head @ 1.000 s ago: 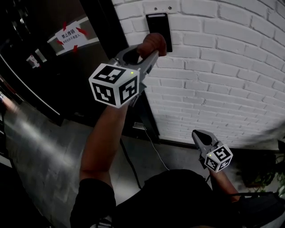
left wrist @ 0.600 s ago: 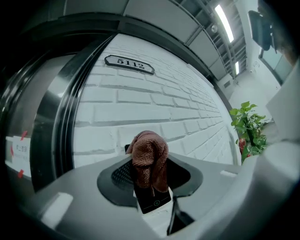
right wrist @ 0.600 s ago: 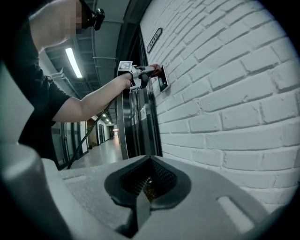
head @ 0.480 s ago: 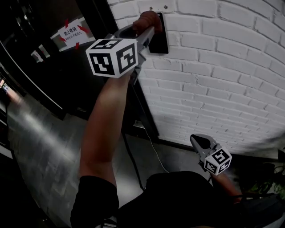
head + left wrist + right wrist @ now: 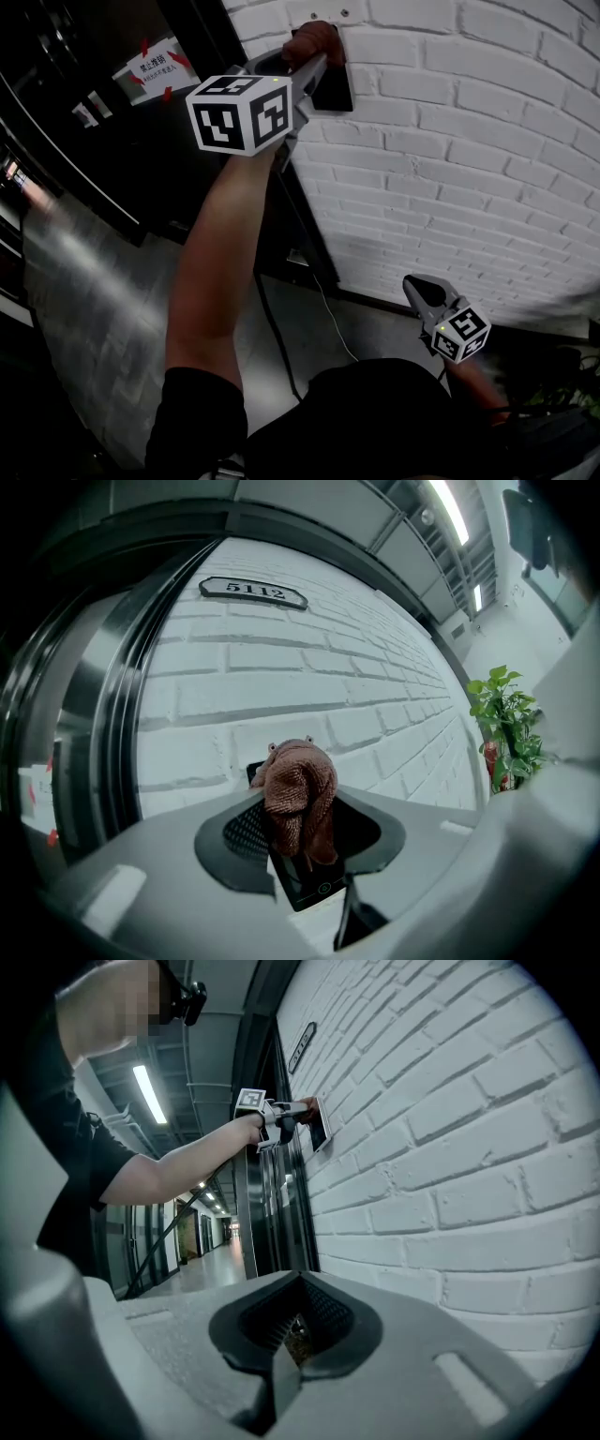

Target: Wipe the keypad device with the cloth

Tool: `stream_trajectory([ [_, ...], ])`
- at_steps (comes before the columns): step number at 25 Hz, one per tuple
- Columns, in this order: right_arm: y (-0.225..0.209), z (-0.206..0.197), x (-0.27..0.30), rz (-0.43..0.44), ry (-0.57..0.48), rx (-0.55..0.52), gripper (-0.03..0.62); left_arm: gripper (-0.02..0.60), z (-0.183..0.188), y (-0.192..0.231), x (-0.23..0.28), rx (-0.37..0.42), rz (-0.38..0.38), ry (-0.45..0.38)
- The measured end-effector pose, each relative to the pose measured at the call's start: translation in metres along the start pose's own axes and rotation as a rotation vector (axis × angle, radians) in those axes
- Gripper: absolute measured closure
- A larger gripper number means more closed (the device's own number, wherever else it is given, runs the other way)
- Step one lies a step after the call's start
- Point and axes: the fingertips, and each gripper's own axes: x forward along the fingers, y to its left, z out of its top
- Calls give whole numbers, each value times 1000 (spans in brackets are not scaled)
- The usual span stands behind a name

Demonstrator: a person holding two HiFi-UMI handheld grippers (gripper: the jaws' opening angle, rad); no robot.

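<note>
The black keypad device [image 5: 336,86] hangs on the white brick wall. A brown cloth [image 5: 313,41] is bunched in my left gripper [image 5: 315,58], which is shut on it and presses it against the device's upper part. In the left gripper view the cloth [image 5: 296,794] covers the top of the keypad device [image 5: 314,885], whose lower screen shows below it. My right gripper [image 5: 418,287] hangs low by the wall, shut and holding nothing [image 5: 295,1330]. The right gripper view shows the left gripper [image 5: 279,1117] at the keypad device [image 5: 320,1127] from afar.
A dark door frame [image 5: 202,56] runs just left of the device, with a white notice [image 5: 155,67] on the glass door. A number plate [image 5: 251,591] sits above on the brick wall [image 5: 469,141]. A potted plant [image 5: 511,726] stands further along the wall.
The left gripper has carried the cloth upward over the keypad device, from its lower part to its top. The right gripper has stayed low.
</note>
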Motion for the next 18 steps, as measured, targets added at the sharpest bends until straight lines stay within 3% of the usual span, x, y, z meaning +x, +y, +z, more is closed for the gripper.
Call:
stream_trajectory([
  [18,8,-13,-2,-2,7,14,603,417,-44,-12,-4,-1,3,83],
])
